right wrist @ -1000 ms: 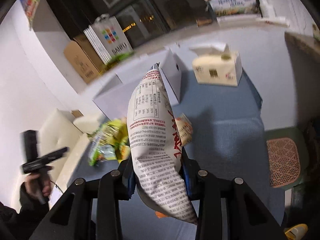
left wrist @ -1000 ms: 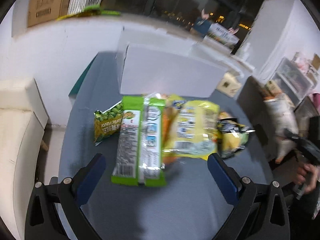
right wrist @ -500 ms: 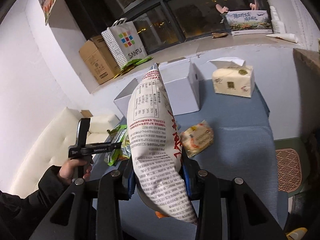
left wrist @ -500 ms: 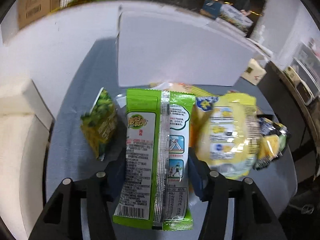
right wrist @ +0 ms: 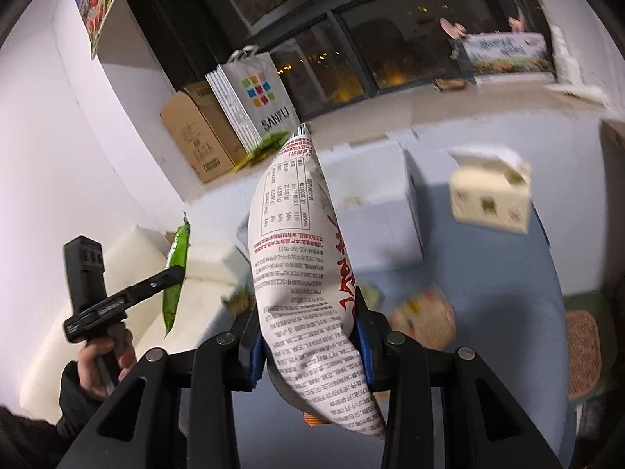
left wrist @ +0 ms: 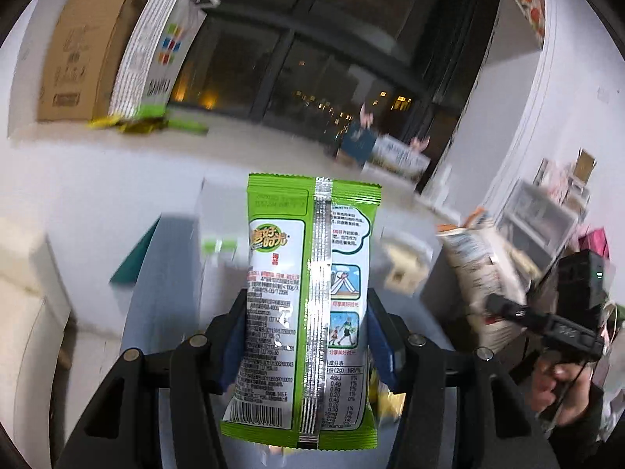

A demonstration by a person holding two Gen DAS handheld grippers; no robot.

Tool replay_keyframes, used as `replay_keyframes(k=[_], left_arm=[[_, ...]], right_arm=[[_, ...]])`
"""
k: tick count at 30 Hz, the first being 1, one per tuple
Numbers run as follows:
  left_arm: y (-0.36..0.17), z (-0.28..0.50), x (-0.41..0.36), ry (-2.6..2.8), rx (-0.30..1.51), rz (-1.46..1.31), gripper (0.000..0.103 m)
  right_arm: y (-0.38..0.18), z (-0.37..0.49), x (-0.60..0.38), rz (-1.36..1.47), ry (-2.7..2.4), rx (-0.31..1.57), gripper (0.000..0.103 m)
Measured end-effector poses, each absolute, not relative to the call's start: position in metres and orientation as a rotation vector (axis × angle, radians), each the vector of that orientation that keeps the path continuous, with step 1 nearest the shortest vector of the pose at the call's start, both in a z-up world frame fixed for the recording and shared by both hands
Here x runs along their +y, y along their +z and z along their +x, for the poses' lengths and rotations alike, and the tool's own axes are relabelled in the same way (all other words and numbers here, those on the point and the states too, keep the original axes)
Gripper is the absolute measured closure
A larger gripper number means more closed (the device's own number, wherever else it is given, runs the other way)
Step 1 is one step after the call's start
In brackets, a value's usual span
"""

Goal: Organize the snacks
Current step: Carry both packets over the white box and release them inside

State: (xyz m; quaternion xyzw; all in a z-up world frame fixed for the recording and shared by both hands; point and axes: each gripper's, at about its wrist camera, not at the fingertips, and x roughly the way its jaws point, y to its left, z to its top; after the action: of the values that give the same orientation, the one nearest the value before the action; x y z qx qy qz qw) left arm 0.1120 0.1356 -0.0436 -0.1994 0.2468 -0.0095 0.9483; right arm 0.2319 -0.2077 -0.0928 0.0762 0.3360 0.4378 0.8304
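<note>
A green and white snack packet [left wrist: 308,254] stands upright in my left gripper [left wrist: 308,340], which is shut on its lower half and holds it up off the table. In the right wrist view this packet [right wrist: 177,246] hangs edge-on from the left gripper [right wrist: 175,273], gripped by a hand. My right gripper [right wrist: 308,336] is shut on a tall white snack bag [right wrist: 300,254] with red lettering. The left wrist view shows that bag [left wrist: 476,258] blurred at the right, in the right gripper [left wrist: 494,305].
A white box [right wrist: 383,215] and a tissue box [right wrist: 492,199] sit at the back of the blue-grey table [right wrist: 488,293]. An orange snack bag [right wrist: 425,316] lies on it. A cream sofa [right wrist: 129,258] is left, a woven-seat chair [right wrist: 582,344] right. A cardboard box [right wrist: 195,133] and shopping bag [right wrist: 254,97] stand on the ledge.
My left gripper closed on the green packet and lifted it off the table, leaving the other snacks below. The right gripper rose and shifted with the white bag still held.
</note>
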Motion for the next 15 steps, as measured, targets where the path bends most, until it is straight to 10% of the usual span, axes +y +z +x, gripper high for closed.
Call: replay_keyframes(k=[12,15], left_arm=[[-0.034,0.279,0.181,0.042,0.611,-0.393,0.042],[-0.049,0.294,0.187,0.065,0.659,-0.394,0.009]], right_arm=[[-0.063,0.394,-0.094,0.105,0.715,0.812,0.064],[-0.065,0.418,-0.079,0.068,0.685,0.828,0.064]])
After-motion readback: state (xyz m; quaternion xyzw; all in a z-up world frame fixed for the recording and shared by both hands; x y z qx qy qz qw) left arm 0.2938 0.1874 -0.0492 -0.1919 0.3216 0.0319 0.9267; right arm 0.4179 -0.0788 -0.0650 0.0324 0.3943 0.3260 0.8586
